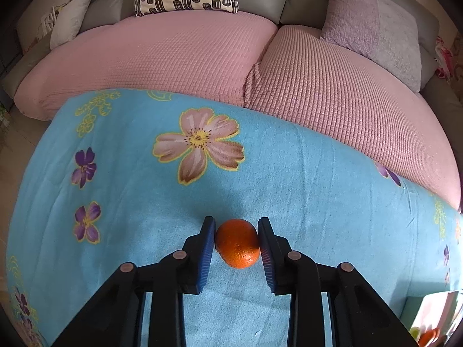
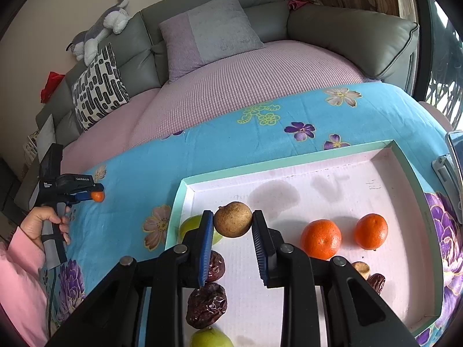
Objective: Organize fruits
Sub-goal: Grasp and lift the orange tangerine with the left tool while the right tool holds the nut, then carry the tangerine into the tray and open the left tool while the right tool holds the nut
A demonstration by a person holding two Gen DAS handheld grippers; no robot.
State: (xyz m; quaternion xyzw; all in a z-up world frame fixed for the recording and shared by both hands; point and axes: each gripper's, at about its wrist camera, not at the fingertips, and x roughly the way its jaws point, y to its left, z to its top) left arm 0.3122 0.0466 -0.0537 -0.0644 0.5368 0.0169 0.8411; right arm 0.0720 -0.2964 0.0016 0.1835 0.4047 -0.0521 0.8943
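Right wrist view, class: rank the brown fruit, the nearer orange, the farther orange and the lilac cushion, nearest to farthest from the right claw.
1. Brown fruit, gripped in the right claw.
2. Nearer orange, just right, in the tray.
3. Farther orange, further right.
4. Lilac cushion, on the sofa behind.

My left gripper point(image 1: 236, 238) pinches a tangerine point(image 1: 238, 243) on the blanket point(image 1: 130, 202), left of the tray point(image 2: 289, 159); my right gripper point(image 2: 233, 228) clamps a fruit point(image 2: 233, 219) above it, two oranges point(image 2: 320, 238) to its right
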